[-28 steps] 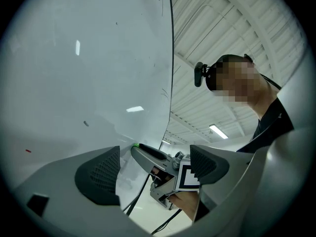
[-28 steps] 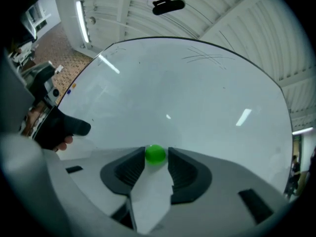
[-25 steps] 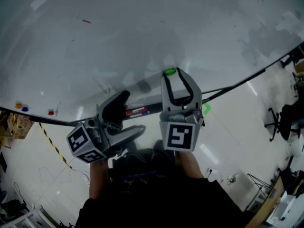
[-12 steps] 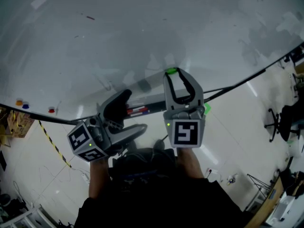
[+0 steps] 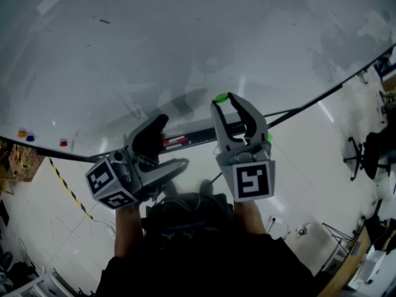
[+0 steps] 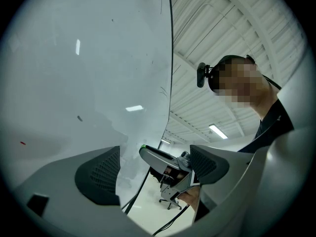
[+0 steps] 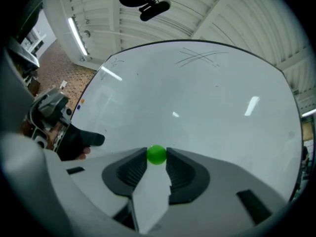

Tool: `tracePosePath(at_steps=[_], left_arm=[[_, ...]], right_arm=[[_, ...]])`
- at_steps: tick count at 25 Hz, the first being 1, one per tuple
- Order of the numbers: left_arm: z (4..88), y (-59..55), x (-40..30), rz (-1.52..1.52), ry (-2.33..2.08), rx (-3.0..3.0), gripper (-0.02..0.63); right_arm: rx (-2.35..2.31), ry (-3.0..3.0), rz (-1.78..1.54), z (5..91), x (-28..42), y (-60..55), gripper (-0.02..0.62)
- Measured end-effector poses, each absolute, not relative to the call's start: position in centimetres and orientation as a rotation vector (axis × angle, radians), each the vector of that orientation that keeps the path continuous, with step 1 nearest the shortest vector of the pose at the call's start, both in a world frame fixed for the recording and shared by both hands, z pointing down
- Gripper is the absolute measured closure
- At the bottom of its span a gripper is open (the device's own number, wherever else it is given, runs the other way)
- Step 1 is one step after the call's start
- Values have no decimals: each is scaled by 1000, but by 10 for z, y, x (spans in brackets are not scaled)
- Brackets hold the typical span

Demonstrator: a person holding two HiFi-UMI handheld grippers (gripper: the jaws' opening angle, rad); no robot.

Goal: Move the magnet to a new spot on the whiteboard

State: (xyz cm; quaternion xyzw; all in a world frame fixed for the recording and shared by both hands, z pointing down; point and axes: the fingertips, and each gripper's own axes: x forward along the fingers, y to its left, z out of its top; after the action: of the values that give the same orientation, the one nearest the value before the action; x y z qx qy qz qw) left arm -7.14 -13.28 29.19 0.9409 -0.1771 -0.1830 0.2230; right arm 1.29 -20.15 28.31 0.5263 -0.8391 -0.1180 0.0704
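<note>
A small round green magnet [image 5: 220, 97] [image 7: 157, 154] sits between the tips of my right gripper [image 5: 224, 99] [image 7: 157, 158], which is shut on it. The tips hold it at the lower part of the whiteboard [image 5: 185, 42] [image 7: 197, 98]; whether it touches the board I cannot tell. My left gripper [image 5: 166, 148] [image 6: 155, 159] stands open and empty, lower and to the left, just off the board's bottom edge. In the left gripper view the right gripper's jaw and the magnet's green edge [image 6: 143, 146] show between the left jaws.
A marker tray with red and black markers [image 5: 178, 143] runs under the board. Small orange [image 5: 22, 133], blue [image 5: 30, 138] and red [image 5: 63, 143] magnets stick at the board's lower left. An office chair [image 5: 365, 153] stands on the floor at the right.
The right gripper's body has swung right and slightly down, and the magnet at its tips has come a little lower on the board. The left gripper has barely moved.
</note>
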Motion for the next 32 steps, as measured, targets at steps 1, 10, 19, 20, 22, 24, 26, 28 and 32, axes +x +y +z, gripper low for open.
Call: tracePosePath(at_steps=[1, 10, 19, 20, 22, 24, 26, 28, 32], left_arm=[[292, -132, -71, -505, -489, 2598, 171], [293, -128, -66, -512, -499, 2592, 170], [292, -129, -65, -551, -519, 2571, 170], [291, -129, -65, -556, -526, 2567, 170], [291, -129, -66, -555, -537, 2573, 170], [291, -127, -64, -545, -535, 2594, 170], [290, -126, -64, -548, -529, 2606, 170], [291, -126, -65, -542, -535, 2592, 170], [291, -129, -70, -556, -555, 2584, 170]], right_arm=[[1575, -2534, -348, 283, 14, -199, 448], [1529, -2570, -328, 282, 21, -187, 448], [1509, -2585, -323, 286, 23, -186, 447], [1506, -2585, -323, 286, 23, -186, 448], [1502, -2587, -323, 286, 23, -186, 447], [1500, -2589, -323, 285, 22, -187, 448], [1496, -2591, -323, 285, 21, -187, 448], [1490, -2591, -321, 286, 20, -187, 448], [1482, -2590, -321, 288, 16, -190, 448]])
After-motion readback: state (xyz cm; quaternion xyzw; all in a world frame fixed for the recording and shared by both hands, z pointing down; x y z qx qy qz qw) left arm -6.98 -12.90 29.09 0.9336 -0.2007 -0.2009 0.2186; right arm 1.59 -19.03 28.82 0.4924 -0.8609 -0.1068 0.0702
